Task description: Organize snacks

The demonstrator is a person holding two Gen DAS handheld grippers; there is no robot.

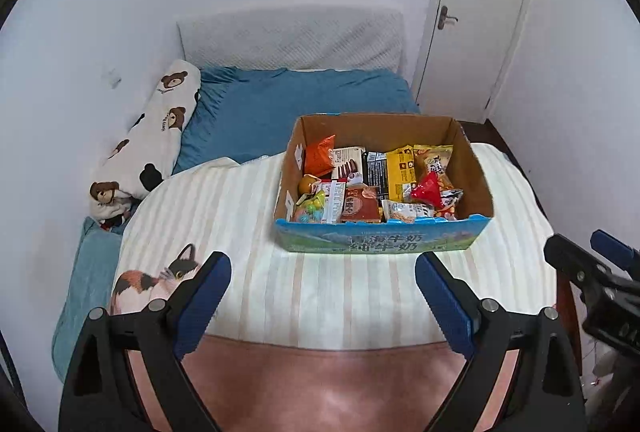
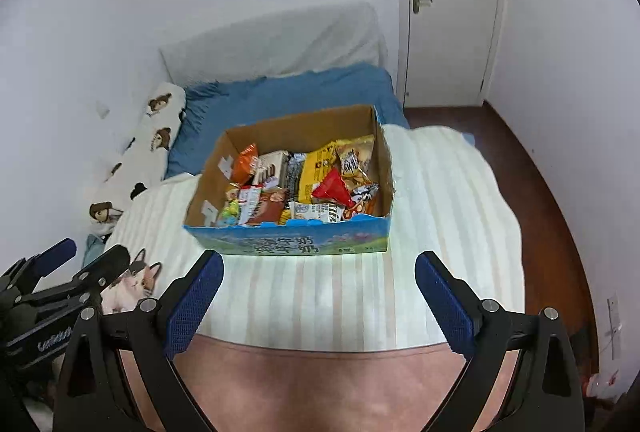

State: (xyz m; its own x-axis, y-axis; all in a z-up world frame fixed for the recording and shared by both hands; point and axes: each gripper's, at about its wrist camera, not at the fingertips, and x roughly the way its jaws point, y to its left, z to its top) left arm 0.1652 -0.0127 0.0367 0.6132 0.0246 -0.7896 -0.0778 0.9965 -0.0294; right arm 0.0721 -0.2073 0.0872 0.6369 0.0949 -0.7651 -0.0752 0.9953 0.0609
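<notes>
you are holding both grippers, left gripper (image 1: pixel 322 296) and right gripper (image 2: pixel 318 292), with fingers spread wide and gripping nothing, and the cardboard box (image 1: pixel 380 240) of snacks (image 1: pixel 376 183) is sitting just beyond the fingertips on the striped blanket (image 1: pixel 240 224). reaching in blind risks snagging several crowded packets together or shoving the box across the soft bed.

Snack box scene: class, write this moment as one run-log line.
left hand-held gripper: open, empty | right hand-held gripper: open, empty | cardboard box: on bed, full of snacks | snacks: untouched
</notes>
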